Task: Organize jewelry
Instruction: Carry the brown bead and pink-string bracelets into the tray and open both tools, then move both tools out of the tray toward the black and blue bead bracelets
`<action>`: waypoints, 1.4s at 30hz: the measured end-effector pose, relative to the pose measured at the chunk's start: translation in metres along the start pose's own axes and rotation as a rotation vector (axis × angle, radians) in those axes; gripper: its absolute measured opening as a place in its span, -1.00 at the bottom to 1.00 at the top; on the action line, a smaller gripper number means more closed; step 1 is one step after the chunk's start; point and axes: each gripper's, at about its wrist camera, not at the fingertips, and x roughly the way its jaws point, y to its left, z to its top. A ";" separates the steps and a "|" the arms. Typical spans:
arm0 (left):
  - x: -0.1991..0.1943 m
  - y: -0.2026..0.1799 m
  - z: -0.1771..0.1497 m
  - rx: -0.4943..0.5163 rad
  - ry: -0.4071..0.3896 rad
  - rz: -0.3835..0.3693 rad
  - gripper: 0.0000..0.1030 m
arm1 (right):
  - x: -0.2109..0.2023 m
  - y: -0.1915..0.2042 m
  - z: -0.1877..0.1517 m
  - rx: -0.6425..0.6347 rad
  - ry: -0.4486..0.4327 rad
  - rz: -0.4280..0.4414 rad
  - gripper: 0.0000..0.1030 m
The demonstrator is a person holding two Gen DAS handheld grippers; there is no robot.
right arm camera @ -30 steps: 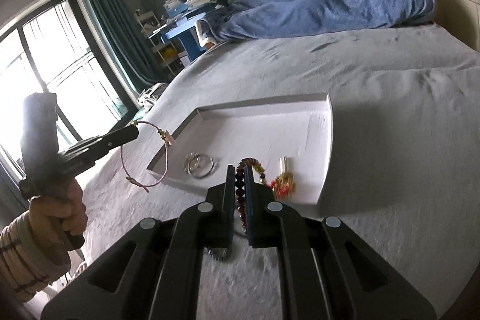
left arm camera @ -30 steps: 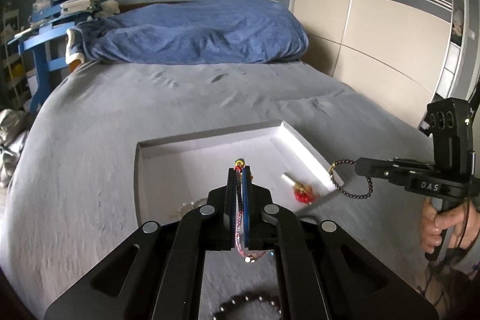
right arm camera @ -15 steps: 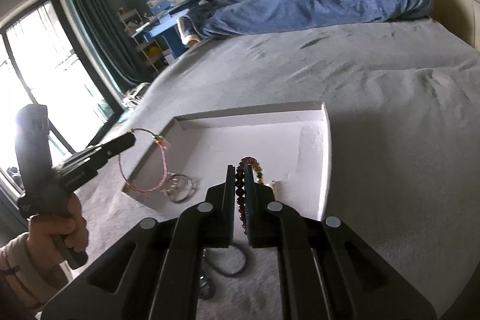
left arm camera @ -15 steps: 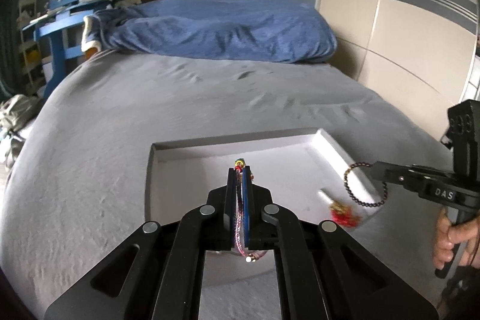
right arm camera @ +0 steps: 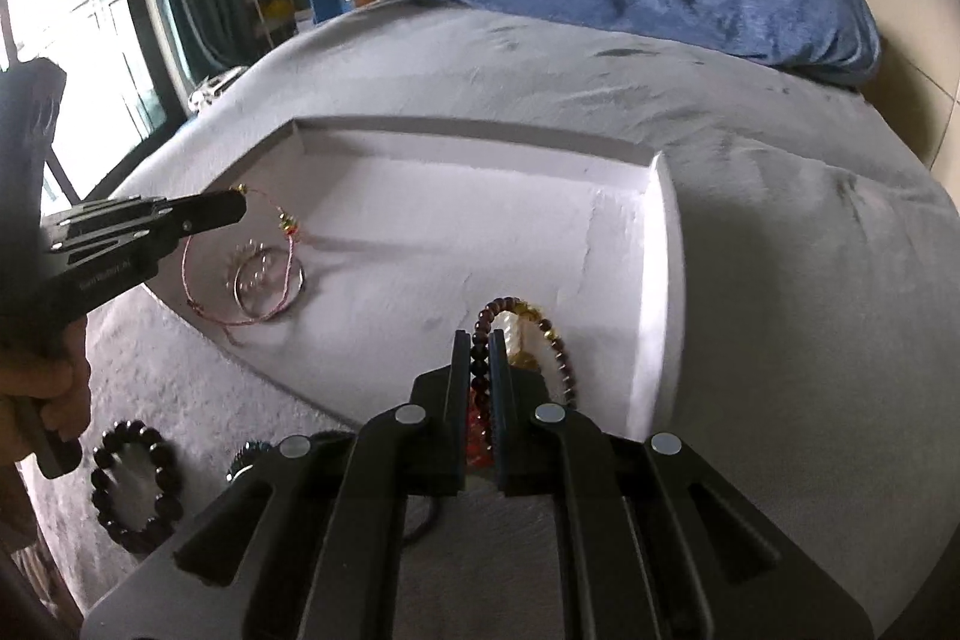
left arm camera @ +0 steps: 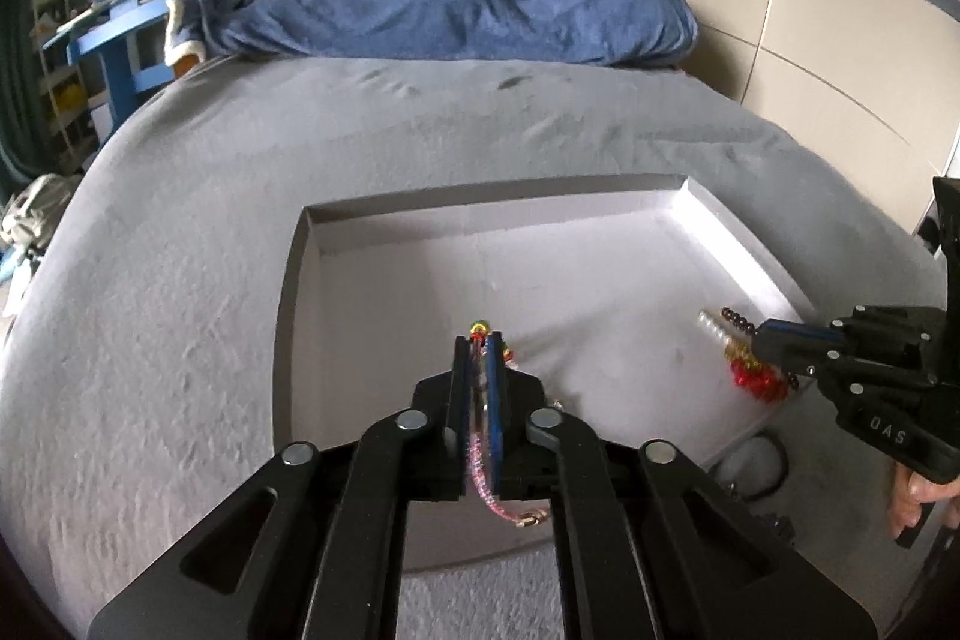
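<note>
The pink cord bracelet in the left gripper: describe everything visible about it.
The pink cord bracelet is a thin loop of pink cord with a cluster of small gold and red beads along it and a gold clasp end. The left gripper pinches it near the top with its jaws shut, so the loop hangs open over the left part of the white tray. Its lower part droops in front of a silver ring lying in the tray; contact cannot be told.
</note>
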 end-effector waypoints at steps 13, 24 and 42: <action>-0.031 0.000 -0.018 -0.021 -0.073 -0.006 0.61 | -0.034 0.002 -0.022 0.029 -0.106 0.038 -0.09; -0.064 0.001 -0.049 -0.053 -0.108 -0.020 0.76 | -0.057 0.000 -0.057 0.063 -0.124 0.031 0.16; -0.085 0.004 -0.109 -0.124 -0.052 -0.132 0.76 | -0.059 0.003 -0.088 0.071 -0.057 0.046 0.19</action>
